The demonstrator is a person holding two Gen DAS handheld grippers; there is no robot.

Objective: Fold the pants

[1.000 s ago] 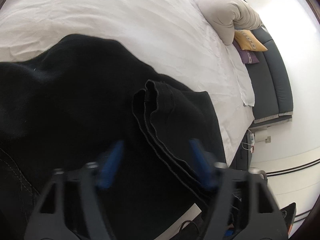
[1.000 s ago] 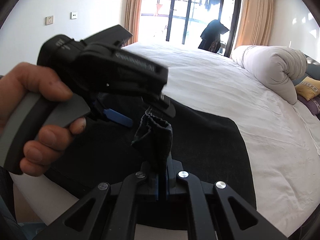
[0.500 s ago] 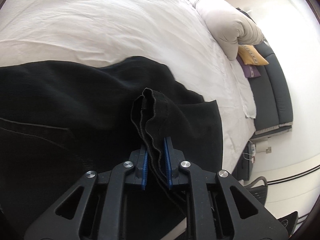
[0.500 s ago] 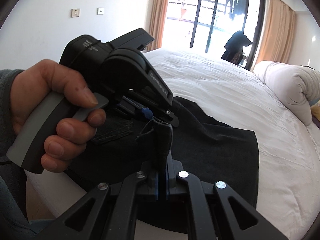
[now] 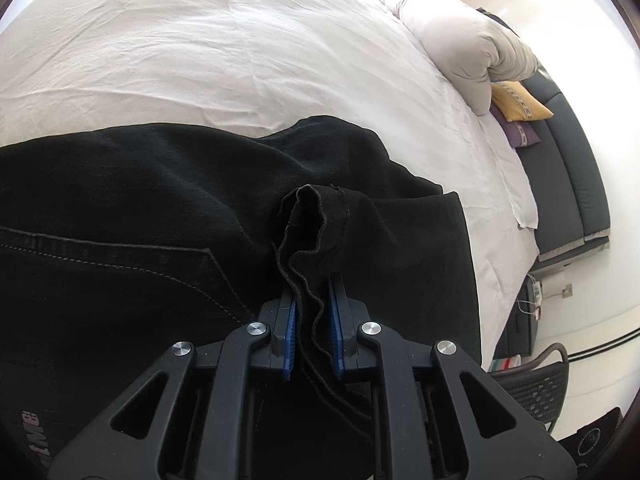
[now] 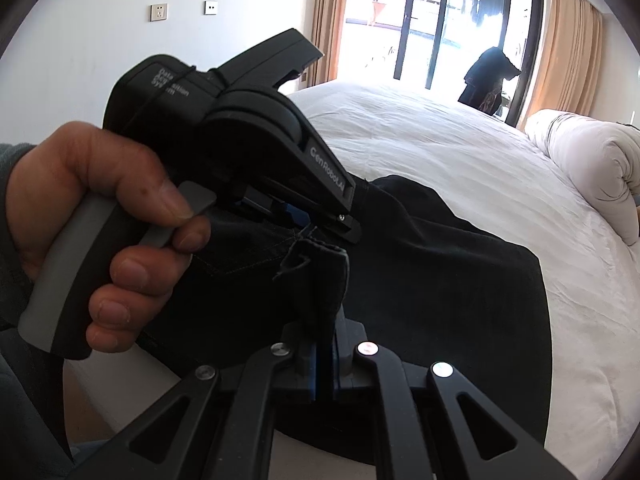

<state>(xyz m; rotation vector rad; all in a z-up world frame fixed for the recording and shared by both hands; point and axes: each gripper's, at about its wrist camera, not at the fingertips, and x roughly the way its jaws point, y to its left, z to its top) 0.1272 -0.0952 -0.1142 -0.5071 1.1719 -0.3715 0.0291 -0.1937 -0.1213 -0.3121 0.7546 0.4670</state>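
Black pants (image 5: 168,208): lying across the lower half of the left wrist view on the white bed sheet (image 5: 208,52), back pocket stitching showing at lower left; a bunched hem is sticking up in the centre of both views.
Left gripper (image 5: 313,332): blue pads are sitting close together with the hem edges pinched between them. A second ago they were spread wide apart with the cloth loose between, half a second ago they had already closed, so it's gripping now.
Right gripper (image 6: 325,372): clamped tight on its own wad of the hem, bottom centre of the right wrist view, same as in both earlier frames.
Left hand (image 6: 108,236): wrapping the grey handle at left of the right wrist view, fingers squeezing the trigger; it's sitting bigger and closer in frame than a second ago.
Left gripper again: in the right wrist view its tip is touching the cloth just above the right gripper's wad.
Background: rolled duvet (image 5: 460,48) at upper right, yellow cushion (image 5: 520,100) beside it, balcony door (image 6: 432,24) at top.
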